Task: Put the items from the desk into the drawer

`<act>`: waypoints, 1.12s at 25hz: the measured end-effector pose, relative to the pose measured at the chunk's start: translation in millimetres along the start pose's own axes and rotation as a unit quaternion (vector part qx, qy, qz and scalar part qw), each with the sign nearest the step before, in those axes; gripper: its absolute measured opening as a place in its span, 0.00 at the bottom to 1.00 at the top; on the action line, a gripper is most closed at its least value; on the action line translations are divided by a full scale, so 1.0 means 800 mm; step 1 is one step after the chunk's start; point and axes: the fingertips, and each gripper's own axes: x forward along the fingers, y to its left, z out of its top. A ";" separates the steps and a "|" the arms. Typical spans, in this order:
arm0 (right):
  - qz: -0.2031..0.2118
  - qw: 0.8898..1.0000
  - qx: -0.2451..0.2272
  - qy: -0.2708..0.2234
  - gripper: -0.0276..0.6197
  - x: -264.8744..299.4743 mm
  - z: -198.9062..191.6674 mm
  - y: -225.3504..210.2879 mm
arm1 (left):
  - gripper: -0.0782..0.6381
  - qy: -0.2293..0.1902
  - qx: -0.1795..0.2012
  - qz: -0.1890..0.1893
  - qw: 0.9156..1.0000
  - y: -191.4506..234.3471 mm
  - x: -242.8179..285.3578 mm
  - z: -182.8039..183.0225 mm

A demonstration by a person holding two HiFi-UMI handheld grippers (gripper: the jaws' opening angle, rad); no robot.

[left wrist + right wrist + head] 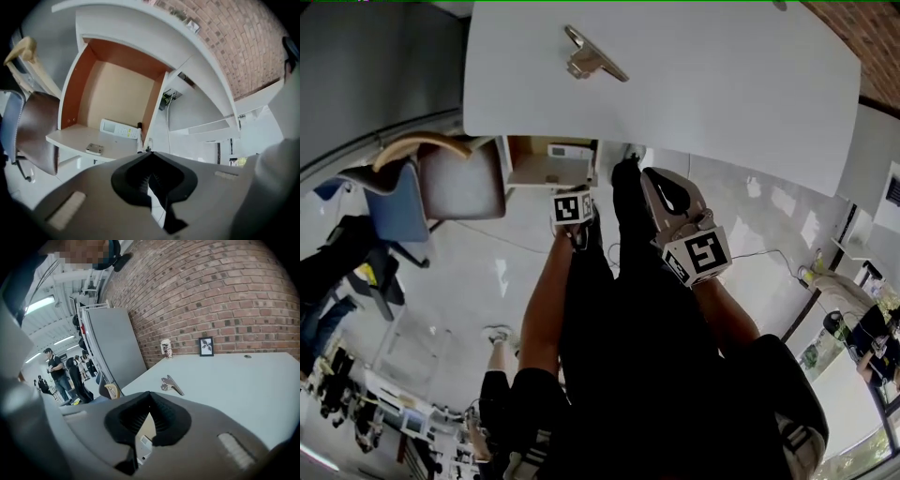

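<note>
A silver metal clip [592, 58] lies alone on the white desk top [722, 84]; the right gripper view has the clip [171, 384] ahead of the jaws. Under the desk the drawer [546, 167] stands open. On its floor [79, 137] lie a white keypad handset [120, 129], a small silver piece [94, 149] and a dark pen-like item [139, 136]. My left gripper [577, 199] hangs just in front of the drawer, shut and empty [149, 153]. My right gripper [651, 176] is beside it below the desk edge, shut and empty [149, 394].
A brown-seated chair [461, 178] and a blue chair [394, 208] stand left of the drawer. A small picture frame [206, 346] and a cup [165, 348] stand at the brick wall [225, 291]. A grey cabinet [112, 345] and several people [56, 373] are behind.
</note>
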 end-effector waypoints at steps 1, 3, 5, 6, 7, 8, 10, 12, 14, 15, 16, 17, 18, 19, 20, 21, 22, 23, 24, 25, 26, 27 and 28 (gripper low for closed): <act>0.000 1.000 -0.005 -0.003 0.05 -0.003 0.006 0.005 | 0.13 -0.020 0.006 -0.002 1.000 -0.004 -0.014 0.006; 0.001 1.000 -0.010 -0.012 0.05 -0.010 0.014 0.016 | 0.13 -0.065 0.018 -0.006 0.998 -0.013 -0.048 0.021; 0.001 1.000 -0.015 -0.021 0.05 -0.017 0.023 0.027 | 0.13 -0.116 0.032 -0.008 0.993 -0.025 -0.089 0.040; 0.001 0.999 -0.019 -0.025 0.05 -0.019 0.028 0.033 | 0.13 -0.145 0.042 -0.007 0.989 -0.031 -0.113 0.052; 0.001 0.999 -0.024 -0.029 0.05 -0.022 0.032 0.039 | 0.13 -0.174 0.053 -0.007 0.983 -0.038 -0.138 0.065; 0.002 0.999 -0.029 -0.032 0.05 -0.024 0.036 0.045 | 0.13 -0.203 0.064 -0.009 0.977 -0.045 -0.165 0.076; 0.005 0.998 -0.038 -0.040 0.05 -0.029 0.046 0.057 | 0.13 -0.260 0.087 -0.021 0.961 -0.063 -0.216 0.093; 0.006 0.998 -0.045 -0.052 0.05 -0.033 0.059 0.067 | 0.13 -0.316 0.112 -0.028 0.942 -0.079 -0.267 0.109; 0.005 0.996 -0.053 -0.068 0.05 -0.033 0.073 0.074 | 0.13 -0.370 0.142 -0.028 0.918 -0.096 -0.318 0.126; 0.005 0.996 -0.056 -0.074 0.05 -0.035 0.078 0.077 | 0.13 -0.394 0.155 -0.031 0.906 -0.107 -0.344 0.131; 0.004 0.995 -0.059 -0.078 0.05 -0.037 0.083 0.080 | 0.13 -0.415 0.167 -0.037 0.894 -0.119 -0.371 0.132; 0.004 0.995 -0.062 -0.081 0.05 -0.041 0.086 0.083 | 0.13 -0.434 0.177 -0.045 0.882 -0.132 -0.397 0.130; 0.002 0.994 -0.064 -0.084 0.05 -0.045 0.089 0.085 | 0.13 -0.455 0.187 -0.054 0.869 -0.146 -0.423 0.127; 0.001 0.994 -0.067 -0.088 0.05 -0.048 0.092 0.086 | 0.13 -0.475 0.197 -0.063 0.855 -0.159 -0.448 0.125; -0.002 0.993 -0.069 -0.091 0.05 -0.051 0.096 0.086 | 0.13 -0.495 0.208 -0.071 0.841 -0.172 -0.472 0.124; -0.005 0.993 -0.070 -0.094 0.05 -0.053 0.099 0.085 | 0.13 -0.512 0.220 -0.076 0.827 -0.184 -0.495 0.123; -0.009 0.993 -0.071 -0.097 0.05 -0.055 0.101 0.084 | 0.13 -0.526 0.231 -0.081 0.815 -0.195 -0.515 0.122; -0.012 0.992 -0.072 -0.100 0.05 -0.057 0.103 0.084 | 0.13 -0.536 0.239 -0.085 0.805 -0.204 -0.532 0.121; -0.015 0.992 -0.073 -0.102 0.05 -0.059 0.104 0.084 | 0.13 -0.544 0.245 -0.087 0.798 -0.210 -0.543 0.120; -0.017 0.992 -0.073 -0.104 0.05 -0.061 0.105 0.084 | 0.13 -0.548 0.249 -0.086 0.794 -0.213 -0.550 0.119; -0.019 0.991 -0.075 -0.106 0.05 -0.063 0.106 0.084 | 0.13 -0.552 0.252 -0.081 0.791 -0.214 -0.553 0.118; -0.021 0.991 -0.076 -0.108 0.05 -0.064 0.108 0.085 | 0.13 -0.556 0.256 -0.076 0.787 -0.215 -0.556 0.119; -0.022 0.991 -0.077 -0.110 0.05 -0.065 0.109 0.085 | 0.13 -0.561 0.260 -0.071 0.783 -0.216 -0.558 0.121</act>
